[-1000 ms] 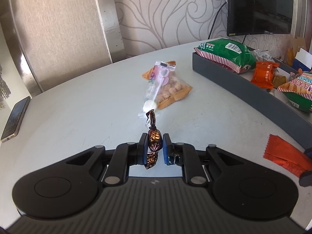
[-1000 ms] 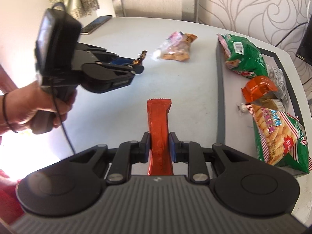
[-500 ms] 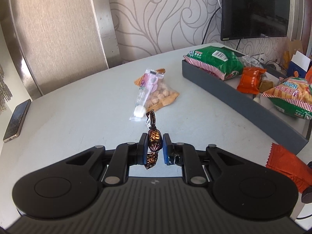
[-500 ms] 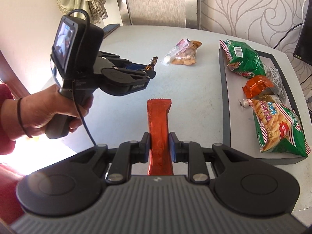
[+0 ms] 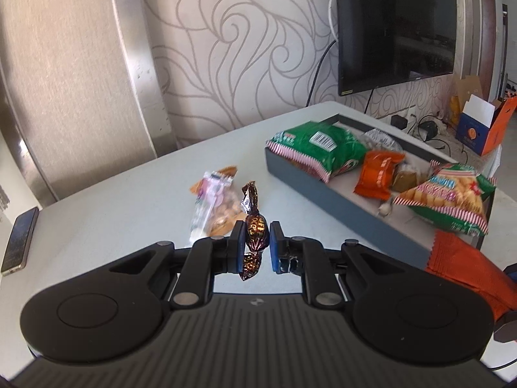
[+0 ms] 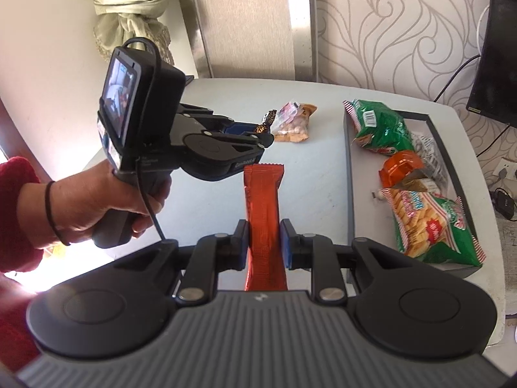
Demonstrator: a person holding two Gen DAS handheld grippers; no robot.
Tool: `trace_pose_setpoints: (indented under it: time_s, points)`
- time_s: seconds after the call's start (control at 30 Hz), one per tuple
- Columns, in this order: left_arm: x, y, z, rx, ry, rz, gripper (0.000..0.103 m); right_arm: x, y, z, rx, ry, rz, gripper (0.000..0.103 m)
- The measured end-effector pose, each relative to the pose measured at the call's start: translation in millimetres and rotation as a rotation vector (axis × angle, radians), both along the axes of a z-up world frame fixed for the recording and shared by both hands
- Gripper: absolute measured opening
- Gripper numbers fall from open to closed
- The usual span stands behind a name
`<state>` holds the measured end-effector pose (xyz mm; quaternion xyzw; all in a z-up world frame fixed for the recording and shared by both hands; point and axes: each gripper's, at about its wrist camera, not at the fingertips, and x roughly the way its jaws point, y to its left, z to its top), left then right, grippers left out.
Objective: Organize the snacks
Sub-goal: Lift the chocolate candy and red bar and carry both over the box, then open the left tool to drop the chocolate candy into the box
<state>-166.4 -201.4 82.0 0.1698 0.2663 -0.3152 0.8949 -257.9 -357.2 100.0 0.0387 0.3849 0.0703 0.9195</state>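
Left wrist view, left tool [image 5: 257, 242] clamped on brown twist-wrapped candy [image 5: 257, 229] above grey bench [image 5: 129, 200], snack tray [image 5: 323, 190] at two o'clock, right tool [image 6: 264, 242] gripping red wafer bar [image 6: 263, 200].

- The bench [image 5: 106, 213] has a smooth, matt pale-grey top.
- The candy [image 5: 257, 229] wears glossy, crinkled brown foil.
- The red bar [image 6: 263, 207] has a shiny, finely ribbed foil wrapper.
- The tray [image 5: 326, 194] looks like matt dark-grey plastic.
- The green bag [image 5: 320, 148] is glossy plastic film.
- The fingers [image 5: 239, 245] carry smooth blue pads on matt black plastic.
- The phone [image 5: 19, 242] has a glossy screen and a metallic rim.
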Motion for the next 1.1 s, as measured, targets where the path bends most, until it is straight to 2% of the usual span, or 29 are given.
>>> trace_pose_setpoints:
  time_s: [0.37, 0.73, 1.1]
  points:
    - [-6, -40, 12, -0.033, -0.018, -0.081, 0.018, -11, -36, 19, -0.015, -0.048, -0.096, 0.024]
    - [-6, -98, 5, -0.027, -0.016, -0.161, 0.018, -17, -71, 34, -0.040, -0.079, -0.170, 0.024]
    - [-5, -144, -10, -0.020, -0.011, -0.212, 0.018, -17, -90, 31, -0.050, -0.062, -0.204, 0.024]
